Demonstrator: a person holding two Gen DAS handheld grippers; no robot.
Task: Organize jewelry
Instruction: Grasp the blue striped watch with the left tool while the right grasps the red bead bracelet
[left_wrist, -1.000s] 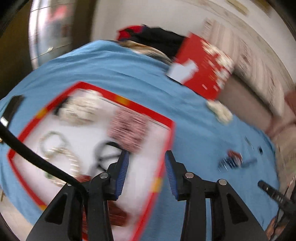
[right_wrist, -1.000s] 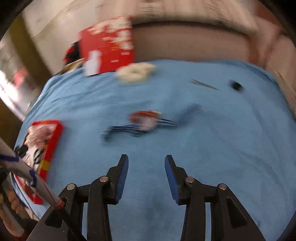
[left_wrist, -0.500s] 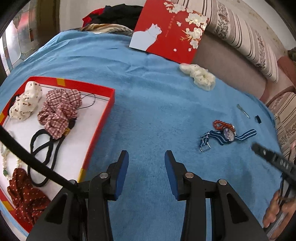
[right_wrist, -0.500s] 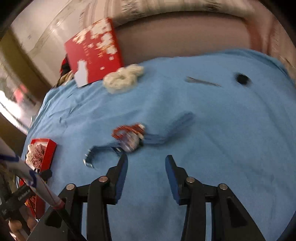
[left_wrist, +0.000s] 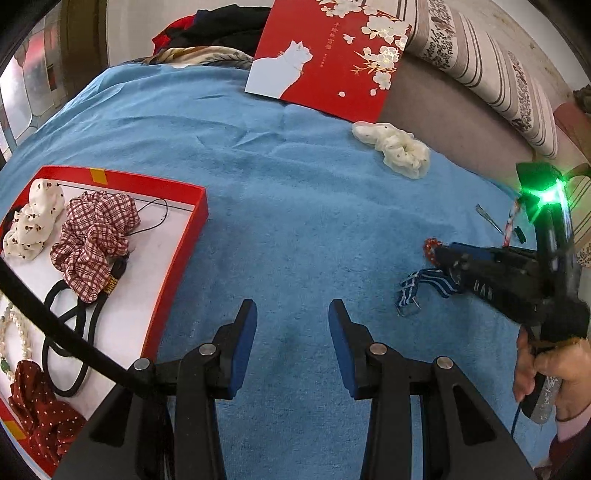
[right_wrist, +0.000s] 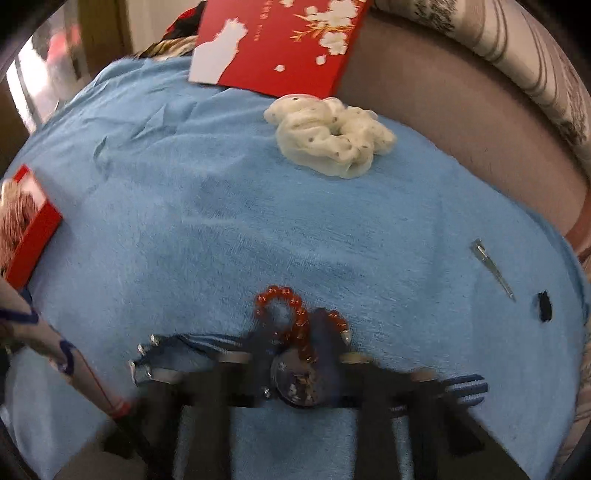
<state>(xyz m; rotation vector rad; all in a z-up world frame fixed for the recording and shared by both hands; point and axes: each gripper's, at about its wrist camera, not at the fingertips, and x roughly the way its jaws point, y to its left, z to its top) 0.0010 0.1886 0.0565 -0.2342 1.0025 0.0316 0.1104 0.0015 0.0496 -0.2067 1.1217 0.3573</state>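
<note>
A watch (right_wrist: 295, 384) with a blue striped strap (left_wrist: 424, 282) lies on the blue cloth with a red bead bracelet (right_wrist: 291, 310) over it. My right gripper (right_wrist: 295, 354) is down over the watch, blurred, its jaws on either side of the dial and apart. In the left wrist view it reaches in from the right (left_wrist: 443, 254). My left gripper (left_wrist: 291, 325) is open and empty above bare cloth, right of the red tray (left_wrist: 177, 258). The tray holds scrunchies (left_wrist: 92, 236), black hair ties and a pearl string.
A cream scrunchie (right_wrist: 332, 136) lies at the back by a red cat-print box lid (left_wrist: 332, 55). A metal hair clip (right_wrist: 491, 267) and a small black item (right_wrist: 543, 310) lie at the right. A sofa edge runs behind.
My right gripper has moved forward and down onto the watch and bracelet. My left gripper has swung right, away from the tray, and now holds still.
</note>
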